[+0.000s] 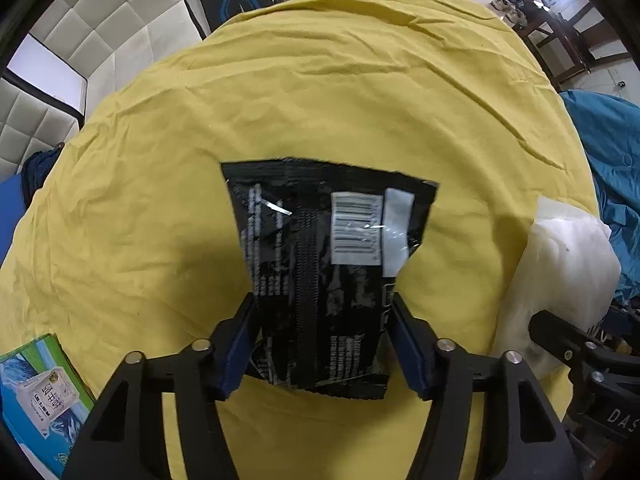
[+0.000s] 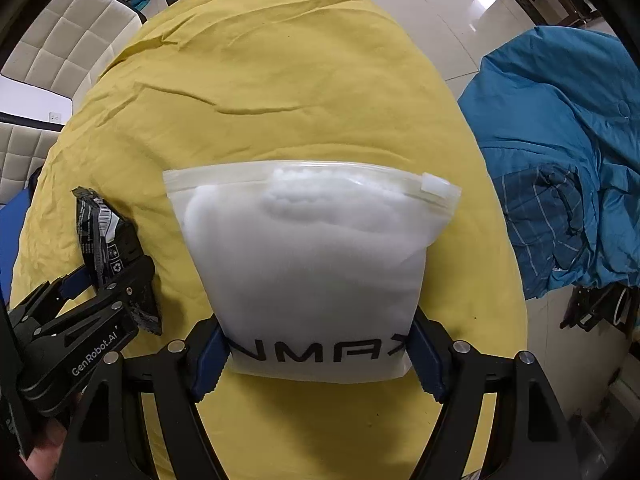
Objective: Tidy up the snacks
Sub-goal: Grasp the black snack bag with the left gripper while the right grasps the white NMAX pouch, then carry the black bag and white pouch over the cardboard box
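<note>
Left hand-held gripper (image 1: 324, 344) pinches black snack packet (image 1: 320, 248); right hand-held gripper (image 2: 320, 356) pinches white zip bag (image 2: 312, 264) alongside.

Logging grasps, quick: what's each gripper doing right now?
Left gripper: shut on the black snack packet.
Right gripper: shut on the white zip bag.

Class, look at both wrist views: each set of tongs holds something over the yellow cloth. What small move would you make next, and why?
Probably bring the black snack packet in the left tongs toward the zip bag held by the right tongs. Both are gripped and side by side, but the bag's slider looks shut, so it likely needs opening first.
</note>
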Tool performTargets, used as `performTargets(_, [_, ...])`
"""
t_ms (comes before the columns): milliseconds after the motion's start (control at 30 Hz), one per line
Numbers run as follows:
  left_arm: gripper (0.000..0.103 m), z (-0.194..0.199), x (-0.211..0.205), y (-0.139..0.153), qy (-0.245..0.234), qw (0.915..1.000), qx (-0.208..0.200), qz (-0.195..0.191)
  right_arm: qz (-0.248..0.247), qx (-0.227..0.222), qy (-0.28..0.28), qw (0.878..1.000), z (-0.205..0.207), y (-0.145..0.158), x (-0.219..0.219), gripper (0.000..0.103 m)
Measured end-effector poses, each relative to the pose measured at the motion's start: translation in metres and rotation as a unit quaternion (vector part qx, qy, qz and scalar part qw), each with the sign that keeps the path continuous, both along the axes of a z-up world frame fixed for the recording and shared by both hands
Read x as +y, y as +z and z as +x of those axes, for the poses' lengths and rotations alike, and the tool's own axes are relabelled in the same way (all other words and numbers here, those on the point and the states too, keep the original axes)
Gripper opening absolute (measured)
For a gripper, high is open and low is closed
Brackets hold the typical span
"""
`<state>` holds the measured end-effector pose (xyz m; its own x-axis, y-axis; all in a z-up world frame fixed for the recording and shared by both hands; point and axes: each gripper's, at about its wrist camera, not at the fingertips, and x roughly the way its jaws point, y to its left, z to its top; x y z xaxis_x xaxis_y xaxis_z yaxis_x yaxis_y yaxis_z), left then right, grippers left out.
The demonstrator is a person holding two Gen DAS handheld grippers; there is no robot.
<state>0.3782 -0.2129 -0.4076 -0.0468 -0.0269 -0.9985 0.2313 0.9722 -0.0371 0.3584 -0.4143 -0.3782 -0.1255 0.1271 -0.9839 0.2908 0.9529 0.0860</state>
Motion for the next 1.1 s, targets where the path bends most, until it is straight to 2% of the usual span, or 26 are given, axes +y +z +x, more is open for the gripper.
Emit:
performTargets(167, [0.049, 0.000, -0.009, 0.002, -0.003, 1.0000, -0.008, -0.001, -0.009, -0.002, 0.003, 1.000, 0.001, -0.001, 0.002, 0.078])
performTargets(333, [0.047, -0.008, -0.009, 0.009, -0.009, 0.9996, -0.025, 0.005, -0.011, -0.015, 0.004, 1.000, -0.003, 0.008, 0.005, 0.072])
performTargets(500, [0.047, -0.027, -0.005, 0.032, -0.015, 0.9987, -0.049, 0.003, -0.005, -0.031, 0.013, 0.999, -0.010, 0.024, 0.014, 0.071])
performTargets(700, [0.047, -0.053, 0.007, 0.068, 0.001, 0.9970, -0.076, -0.018, 0.008, -0.058, 0.029, 0.998, -0.029, 0.051, 0.032, 0.070])
performTargets(1100, [0.047, -0.106, 0.056, 0.145, 0.042, 0.9895, -0.125, -0.059, 0.034, -0.111, 0.062, 0.991, -0.092, 0.120, 0.074, 0.070])
